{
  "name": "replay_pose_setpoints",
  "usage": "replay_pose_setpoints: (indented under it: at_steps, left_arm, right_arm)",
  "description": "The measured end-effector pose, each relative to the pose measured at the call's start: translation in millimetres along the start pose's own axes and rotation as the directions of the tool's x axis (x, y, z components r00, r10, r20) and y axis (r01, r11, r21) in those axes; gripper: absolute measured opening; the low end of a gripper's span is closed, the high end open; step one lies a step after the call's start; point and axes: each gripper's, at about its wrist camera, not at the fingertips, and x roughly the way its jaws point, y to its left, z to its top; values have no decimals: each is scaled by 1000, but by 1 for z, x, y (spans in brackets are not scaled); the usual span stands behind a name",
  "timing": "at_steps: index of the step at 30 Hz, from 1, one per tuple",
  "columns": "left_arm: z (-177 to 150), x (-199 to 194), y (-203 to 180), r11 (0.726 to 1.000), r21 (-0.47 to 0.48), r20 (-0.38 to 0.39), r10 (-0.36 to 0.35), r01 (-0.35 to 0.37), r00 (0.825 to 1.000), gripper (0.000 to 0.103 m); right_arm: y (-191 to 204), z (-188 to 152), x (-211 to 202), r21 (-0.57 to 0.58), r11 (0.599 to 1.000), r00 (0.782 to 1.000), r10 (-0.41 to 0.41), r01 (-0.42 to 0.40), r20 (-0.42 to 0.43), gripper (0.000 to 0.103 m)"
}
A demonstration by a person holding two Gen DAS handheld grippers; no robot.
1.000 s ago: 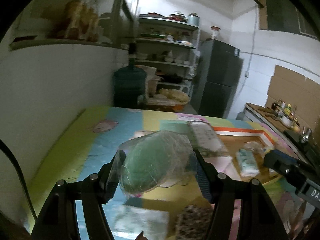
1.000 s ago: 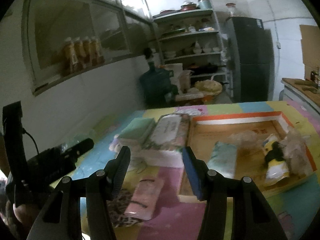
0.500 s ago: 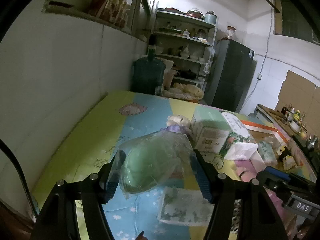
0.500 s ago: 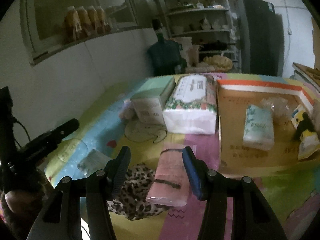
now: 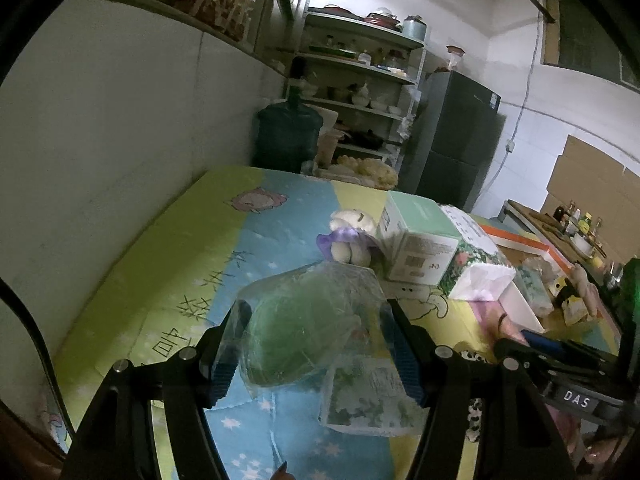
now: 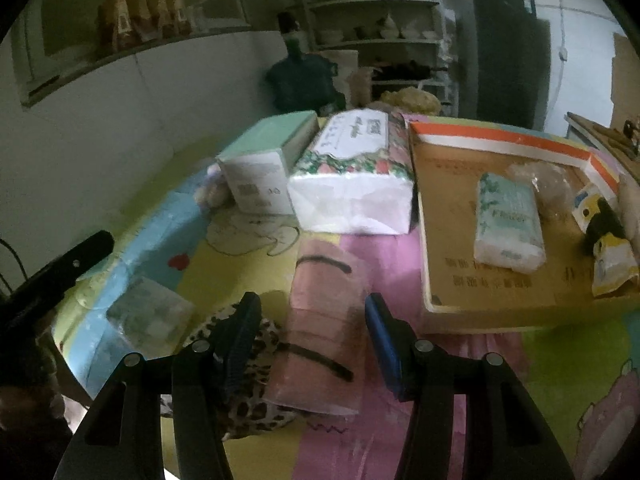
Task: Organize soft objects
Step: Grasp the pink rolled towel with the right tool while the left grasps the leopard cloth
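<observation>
Left wrist view
Left tongs (image 5: 314, 338): clenched on the bagged green item (image 5: 296, 340), a soft green lump in clear plastic, held above the surface (image 5: 168, 264).
Under the bag: a small floral tissue pack (image 5: 370, 398) lies flat on the surface, partly hidden by the right finger.
Further back: a plush toy (image 5: 350, 236) with a purple ribbon, touching the mint box (image 5: 418, 236); beside that, the large floral tissue pack (image 5: 478, 264).
Far right: the cardboard tray (image 5: 520, 240), only partly in view.

Right wrist view
Right tongs (image 6: 312, 338): released, jaws wide, straddling the near end of the pink pack (image 6: 320, 336); no contact that I can make out.
Leopard-print cloth (image 6: 244, 380): crumpled, touching the pink pack's left edge, under the left finger.
Cardboard tray (image 6: 440, 208): already holds a small green-print tissue pack (image 6: 508, 220), a clear crinkled bag (image 6: 548, 180) and a yellow-and-black packet (image 6: 604, 240).

Progress (judgement)
Done: three items sit in the tray.
In hand: the bagged green item, well apart from the tray.
Left: pink pack, leopard cloth, small floral pack, plush toy and likely the large tissue pack remain outside. Roughly the first half.
</observation>
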Motion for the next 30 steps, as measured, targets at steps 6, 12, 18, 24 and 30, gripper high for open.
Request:
replay_pose_setpoints:
  at_steps: [6, 12, 18, 24, 30]
  left_arm:
    - [-2, 1, -8, 999, 22, -3, -33, 33, 999, 66]
    - [-7, -7, -39, 963, 130, -19, -236, 237, 971, 66]
    - [-34, -33, -92, 808, 395, -83, -443, 438, 893, 66]
    - [-69, -12, -133, 743, 572, -148, -324, 348, 934, 66]
    - [-76, 5, -132, 759, 539, -186, -314, 364, 931, 44]
  right_arm:
    - [-9, 0, 3, 30, 1000, 1000, -9, 9, -7, 32]
    - [-12, 3, -12, 45, 999, 999, 14, -16, 52, 31]
    - [-20, 6, -29, 69, 997, 994, 37, -44, 103, 31]
    - [-27, 6, -43, 84, 995, 990, 35, -46, 135, 31]
    - [-35, 4, -50, 96, 995, 988, 26, -41, 149, 31]
